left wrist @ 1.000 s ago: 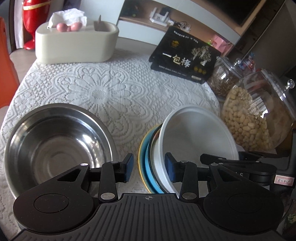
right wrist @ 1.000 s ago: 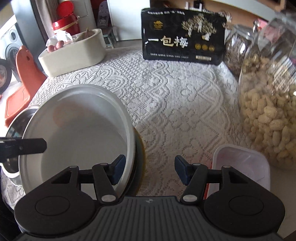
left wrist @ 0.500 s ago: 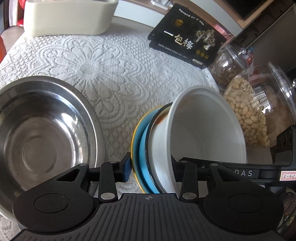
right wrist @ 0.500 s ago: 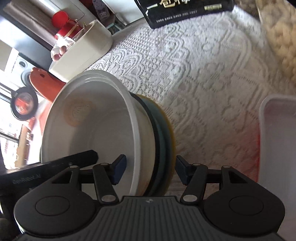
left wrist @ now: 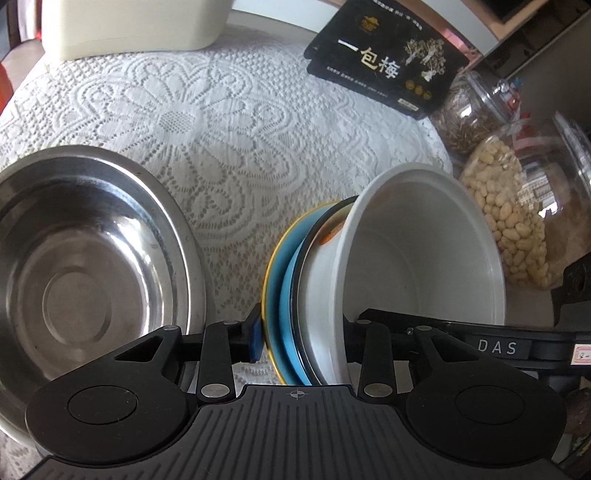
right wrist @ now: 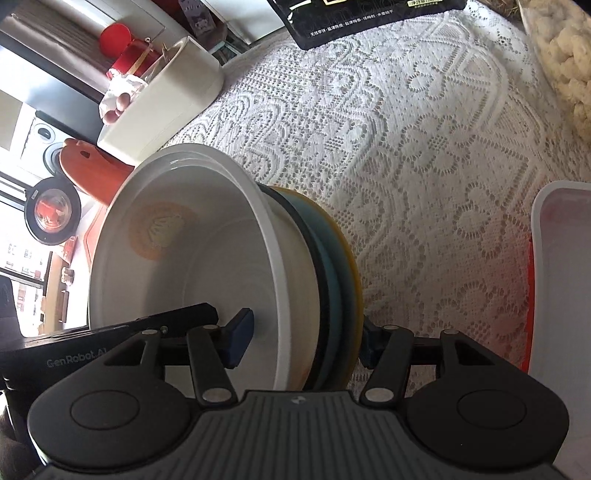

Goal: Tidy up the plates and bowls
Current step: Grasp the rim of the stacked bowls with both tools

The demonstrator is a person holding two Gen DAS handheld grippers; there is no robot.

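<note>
1. Between both grippers, the tilted stack (left wrist: 295,295) now sits further on edge than a second ago.
2. Left gripper (left wrist: 301,332) fingers pinch the stack; right gripper (right wrist: 301,339) fingers pinch it too.
3. The white bowl (right wrist: 207,258) opens sideways, away from the steel bowl (left wrist: 81,266) beside it on the table (left wrist: 221,147).

Table w/ white lace cloth (left wrist: 221,122) – steel bowl (left wrist: 81,266), black packet (left wrist: 384,62), cream box (left wrist: 129,26), nut jars (left wrist: 517,221) (far right).
</note>
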